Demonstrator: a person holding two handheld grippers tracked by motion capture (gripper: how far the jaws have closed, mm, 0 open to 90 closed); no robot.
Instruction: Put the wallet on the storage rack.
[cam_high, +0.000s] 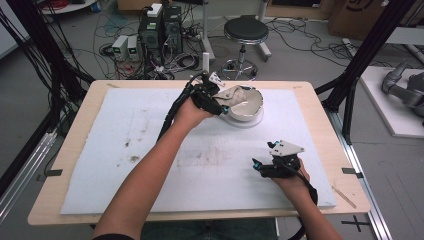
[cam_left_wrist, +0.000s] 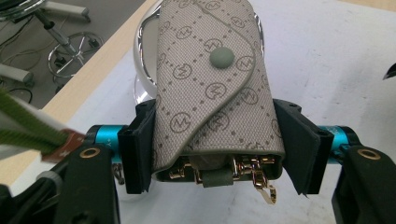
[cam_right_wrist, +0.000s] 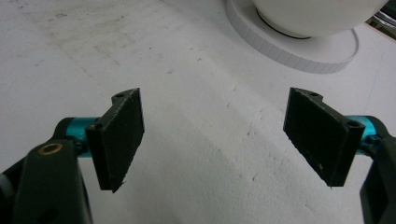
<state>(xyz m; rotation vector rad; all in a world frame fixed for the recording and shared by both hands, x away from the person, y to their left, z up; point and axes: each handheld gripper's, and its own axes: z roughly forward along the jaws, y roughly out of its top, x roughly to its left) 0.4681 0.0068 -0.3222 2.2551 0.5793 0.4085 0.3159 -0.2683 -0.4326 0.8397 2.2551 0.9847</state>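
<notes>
A beige monogram key pouch (cam_left_wrist: 212, 88) with a snap button and gold clips at its open end is clamped between the jaws of my left gripper (cam_left_wrist: 212, 144). In the high view the left gripper (cam_high: 216, 103) holds the key pouch (cam_high: 231, 94) over the rim of a white bowl (cam_high: 249, 102) on a round white base (cam_high: 245, 120) at the far middle of the table. My right gripper (cam_high: 264, 165) rests low at the near right, its jaws wide apart and empty. In the right gripper view the right gripper (cam_right_wrist: 212, 135) faces bare foam, the bowl (cam_right_wrist: 317, 14) and base (cam_right_wrist: 299, 51) beyond.
A white foam mat (cam_high: 150, 150) with dirt smudges covers the wooden table (cam_high: 75, 140). Behind the table stand a black stool (cam_high: 245, 32), computers (cam_high: 160, 30) and tangled cables on the floor. Black frame posts (cam_high: 350, 85) rise at the right.
</notes>
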